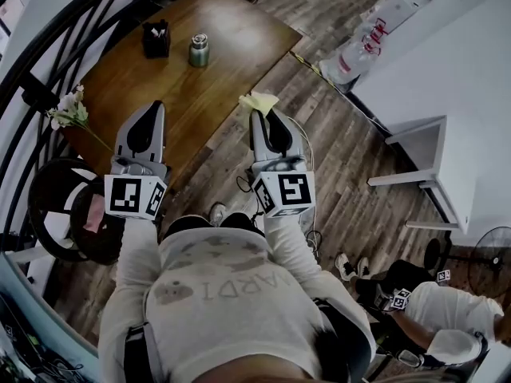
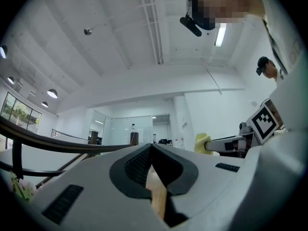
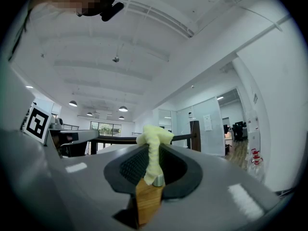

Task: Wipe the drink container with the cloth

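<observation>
Nearest, bottom centre of the head view: a person in a pale top (image 1: 231, 294) is standing and reaching both arms forward, up the frame.
Left hand-held gripper (image 1: 154, 106): it is hanging left of centre. Its own view is showing the two jaws meeting at the tips with nothing between them.
Right hand-held gripper (image 1: 260, 114): it is hanging just right of centre, level with the left one. Its jaws are pinching a cloth.
Cloth (image 1: 258, 100): pale yellow and crumpled, it is bunching out past the jaw tips, over the near edge of the tabletop.
Tabletop (image 1: 231, 30): brown wood, it is filling the upper middle of the frame, beyond both jaw tips, with plank floor (image 1: 351, 158) to its right.
Drink container (image 1: 199, 50): a small metal tumbler with a lid, it is standing upright on the tabletop in the upper centre, so its long axis is running vertically. It is sitting well apart from both jaw sets.
Key relation: the container is lying ahead of the cloth and up to its left in the frame, roughly between the lines of the two hand-held grippers. The left one is looking slightly nearer to it, so it seems the likelier one to steady the container while the right brings the cloth up and leftward.
Task progress: by my reading, wiping is not yet under way, since the cloth is touching nothing.
Farther items: a black holder (image 1: 156, 40) is sitting just left of the container, and white flowers (image 1: 70, 112) are showing at the tabletop's left edge.
</observation>
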`<action>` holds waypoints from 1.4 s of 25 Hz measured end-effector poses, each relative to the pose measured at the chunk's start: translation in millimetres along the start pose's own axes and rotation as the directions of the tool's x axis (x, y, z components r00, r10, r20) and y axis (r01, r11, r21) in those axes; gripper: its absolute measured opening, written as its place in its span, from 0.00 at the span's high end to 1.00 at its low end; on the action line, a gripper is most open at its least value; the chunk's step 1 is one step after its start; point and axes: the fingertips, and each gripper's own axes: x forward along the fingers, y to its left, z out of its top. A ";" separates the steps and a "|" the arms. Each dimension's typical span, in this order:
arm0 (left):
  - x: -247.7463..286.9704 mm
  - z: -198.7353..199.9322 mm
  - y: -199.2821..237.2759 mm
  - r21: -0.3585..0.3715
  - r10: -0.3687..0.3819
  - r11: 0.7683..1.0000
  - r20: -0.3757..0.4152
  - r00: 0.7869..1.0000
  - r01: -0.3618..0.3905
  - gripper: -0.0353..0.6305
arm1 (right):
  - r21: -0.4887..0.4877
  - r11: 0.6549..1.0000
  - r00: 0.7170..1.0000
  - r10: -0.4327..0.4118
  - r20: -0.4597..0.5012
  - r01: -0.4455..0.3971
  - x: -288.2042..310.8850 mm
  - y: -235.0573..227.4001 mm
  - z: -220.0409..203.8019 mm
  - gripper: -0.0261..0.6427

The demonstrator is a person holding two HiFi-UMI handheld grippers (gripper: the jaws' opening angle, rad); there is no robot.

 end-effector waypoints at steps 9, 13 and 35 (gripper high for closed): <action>32.3 -13.3 -10.3 0.012 0.020 1.000 -0.027 0.999 -0.019 0.94 | 0.032 0.998 0.998 0.051 -0.025 -0.050 21.7 -28.6 -18.3 0.85; 44.4 -20.3 2.7 0.012 0.027 1.000 -0.037 0.999 -0.026 0.94 | 0.044 0.998 0.997 0.057 -0.043 -0.055 36.7 -30.2 -30.2 0.85; 141.3 -73.1 91.4 -0.063 -0.034 0.998 -0.086 0.996 0.029 0.94 | 0.033 0.999 0.992 0.043 -0.120 -0.039 163.3 -36.8 -62.4 0.85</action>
